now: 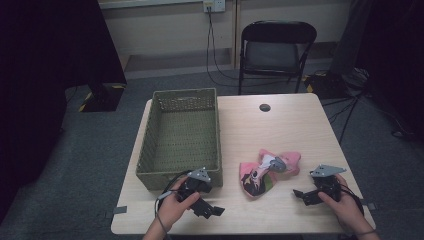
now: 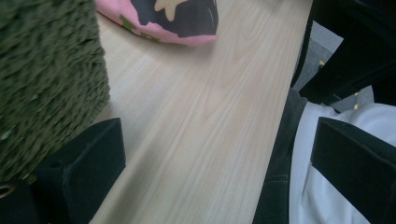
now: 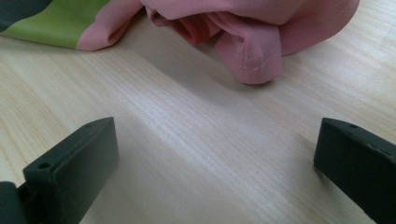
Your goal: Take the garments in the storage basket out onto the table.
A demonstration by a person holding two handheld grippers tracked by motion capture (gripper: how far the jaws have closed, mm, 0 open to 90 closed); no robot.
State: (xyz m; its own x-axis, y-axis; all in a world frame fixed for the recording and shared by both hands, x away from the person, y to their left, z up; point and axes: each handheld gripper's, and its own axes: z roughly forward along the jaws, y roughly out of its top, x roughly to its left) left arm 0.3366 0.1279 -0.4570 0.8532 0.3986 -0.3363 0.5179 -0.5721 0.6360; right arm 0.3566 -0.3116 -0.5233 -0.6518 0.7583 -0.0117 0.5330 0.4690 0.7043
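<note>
Holding both tongs low at the near edge of the surface (image 1: 280,125), we have nothing gripped yet. Left tongs (image 1: 216,211) sit wide open just in front of the woven basket (image 1: 150,165), its near corner right beside one jaw in the left gripper view. Right tongs (image 1: 298,193) also spread wide, empty, jaws pointing toward the pink garment (image 1: 267,172). That garment lies crumpled on the wood between the two hands, just right of the basket, not touching it. In the right gripper view a folded pink hem (image 3: 254,63) is closest to our jaws, with a green patch (image 3: 51,25) off to one side. Left gripper view catches the garment's black-printed edge (image 2: 182,23) farther along. Handling call: light, soft, limp cloth, will sag and drape, no breakage risk, may slide on smooth wood. Best hold looks like that bunched hem, pinching several layers. Basket appears empty, likely the destination. Farther back: a round hole in the surface (image 1: 265,107), then a folding chair (image 1: 275,50).
</note>
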